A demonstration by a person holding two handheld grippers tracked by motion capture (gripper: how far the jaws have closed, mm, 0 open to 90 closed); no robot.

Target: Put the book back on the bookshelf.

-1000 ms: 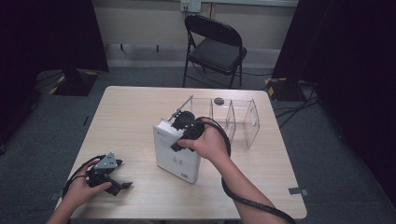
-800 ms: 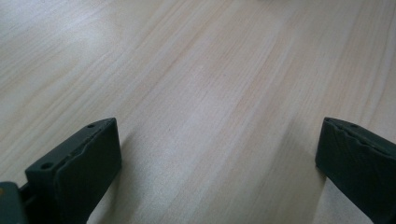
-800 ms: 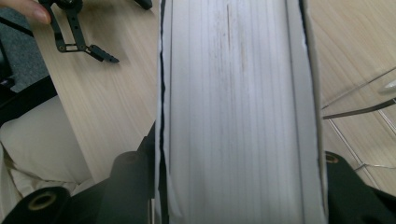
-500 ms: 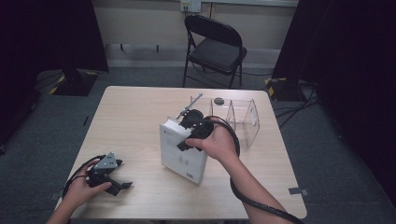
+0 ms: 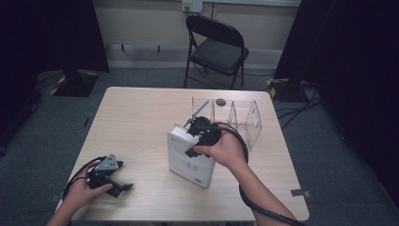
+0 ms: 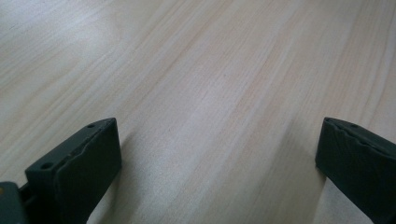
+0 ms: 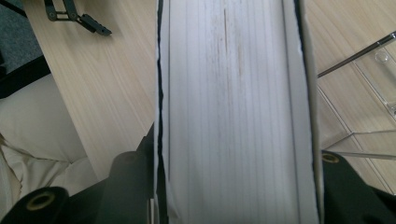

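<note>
A thick white book [image 5: 187,162] is held tilted over the middle of the wooden table [image 5: 136,117], its lower end near the tabletop. My right gripper [image 5: 201,133] is shut on the book's upper end. In the right gripper view the page edges of the book [image 7: 233,107] run between the two black jaws of the right gripper [image 7: 239,186], which press on both covers. At the table's front left corner my left gripper [image 5: 114,180] rests low in a hand. Its jaws stand wide apart over bare wood, so the left gripper [image 6: 217,158] is open and holds nothing.
A clear plastic divider rack [image 5: 237,121] stands just right of and behind the book, also seen as the rack [image 7: 369,93]. A small dark disc [image 5: 220,100] lies behind it. A black folding chair [image 5: 216,47] stands beyond the table's far edge.
My right hand has carried the book a little to the right, closer to the clear rack. The left hand and its gripper have stayed where they were.
</note>
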